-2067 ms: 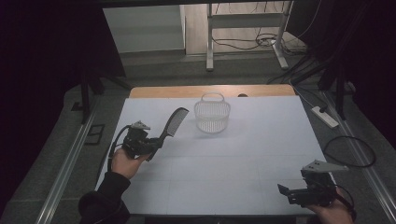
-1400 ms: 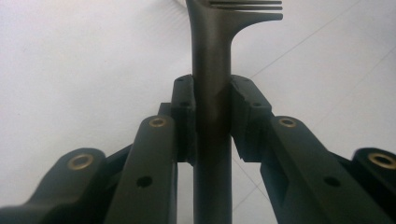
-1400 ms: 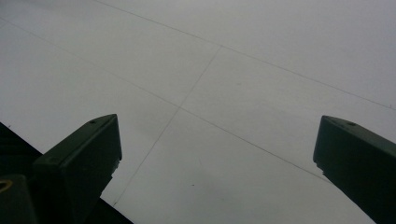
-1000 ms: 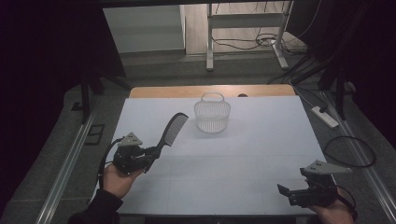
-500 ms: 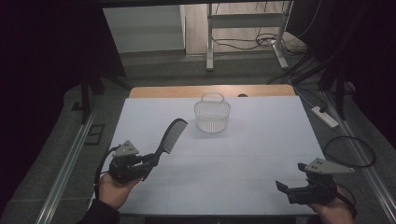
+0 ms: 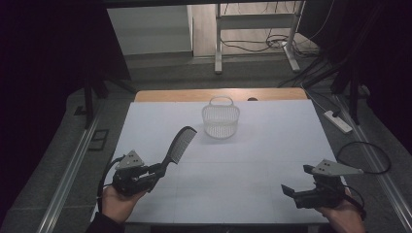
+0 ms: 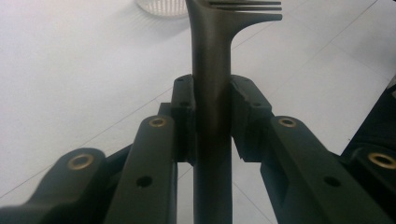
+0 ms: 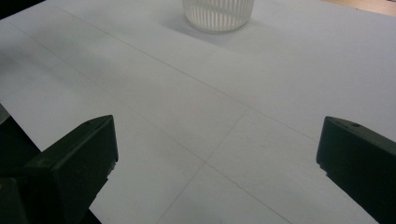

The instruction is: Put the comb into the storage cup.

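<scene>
A black comb [image 6: 178, 144] points up and away from my left gripper [image 6: 156, 170], which is shut on its handle near the table's front left. In the left gripper view the comb's handle [image 7: 211, 84] stands clamped between the two pads [image 7: 183, 109], teeth at the top. A small white ribbed basket [image 6: 221, 119] with a hoop handle stands at the middle back of the white table sheet [image 6: 252, 160]. My right gripper [image 6: 296, 182] rests at the front right, held by a hand, its jaws wide open with nothing between them [image 8: 215, 158].
A wooden table edge [image 6: 170, 94] shows behind the white sheet. A power strip [image 6: 337, 121] and a looped black cable [image 6: 364, 155] lie off the right side. Metal rails run along both sides, and a frame stands on the floor beyond.
My left gripper has drawn back toward the front left edge with the comb still in it. The right gripper has barely shifted.
</scene>
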